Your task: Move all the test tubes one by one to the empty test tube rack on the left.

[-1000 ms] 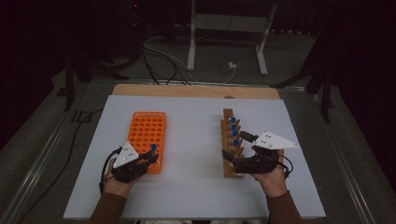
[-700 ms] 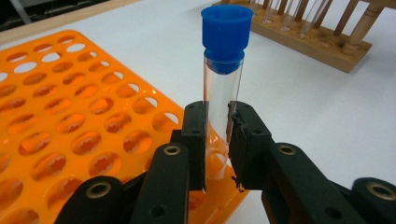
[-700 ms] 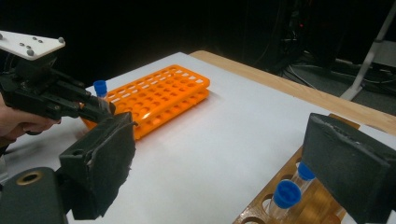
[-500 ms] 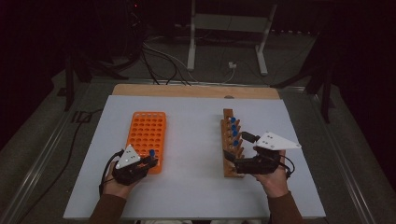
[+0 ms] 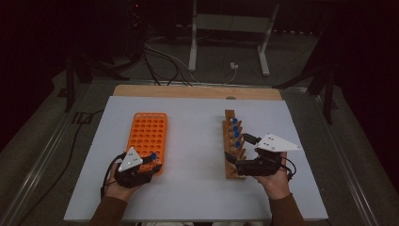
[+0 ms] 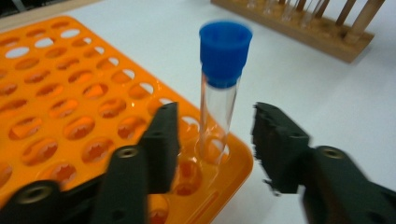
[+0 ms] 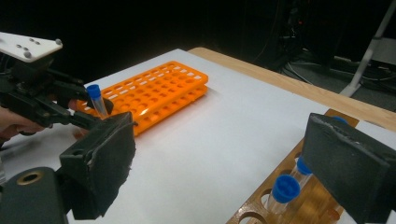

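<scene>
Broadly, a large white rectangular surface (image 5: 197, 188) with a pale wooden strip along its far edge carries everything, set in a dark room.

On its left half lies an orange plastic tube rack with rows of round holes (image 5: 147, 136). On the right half, well apart from it, stands a long brown wooden tube rack (image 5: 230, 160) holding several clear tubes with blue caps (image 5: 234, 128) in a line.

A person's two hands come in from the near edge, each holding a black gripper topped by a grey three-cornered plate.

The left gripper (image 5: 149, 162) sits at the near right corner of the orange rack. Its fingers (image 6: 161, 140) have just been opening and now stand released, one on each side of a clear plastic test tube with a blue screw cap (image 6: 219, 93), with a visible gap on both sides. That tube stands upright in a hole at the near corner of the orange rack, the cap well above the rack's top.

The right gripper (image 5: 233, 165) is at the near end of the wooden rack. Its fingers (image 7: 100, 163) are spread wide, released, and grasp nothing; blue-capped tubes in the wooden rack show low between them in the right gripper view.
</scene>
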